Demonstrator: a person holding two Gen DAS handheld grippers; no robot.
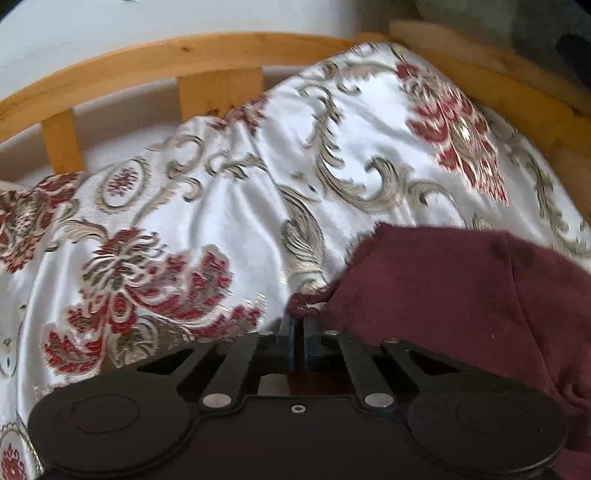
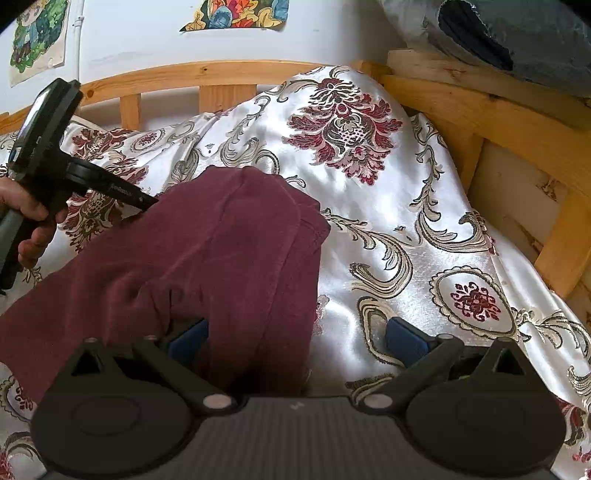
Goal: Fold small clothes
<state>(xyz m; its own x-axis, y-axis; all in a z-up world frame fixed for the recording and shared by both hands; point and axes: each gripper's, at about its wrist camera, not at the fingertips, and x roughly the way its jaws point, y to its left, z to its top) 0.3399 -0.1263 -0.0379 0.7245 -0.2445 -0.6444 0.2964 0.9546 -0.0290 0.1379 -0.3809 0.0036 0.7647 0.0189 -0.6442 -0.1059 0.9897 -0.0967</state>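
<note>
2 tools (image 1: 297, 325) (image 2: 295, 339), 1 maroon garment (image 2: 221, 240), 1 bedspread (image 2: 388, 184).

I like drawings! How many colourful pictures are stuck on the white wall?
2. One green paper picture hangs at the wall's top left, above the wooden bed rail. One multicoloured paper picture hangs at top centre. Both are cut off by the frame; others may be hidden.

Soft daylight, satin glare, left view motion-blurred, fisheye-bent edges.

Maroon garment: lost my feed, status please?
Left tool shut on maroon garment edge. Right tool open, astride its near end. Garment rumpled on floral bedspread. Nothing in the way.
</note>
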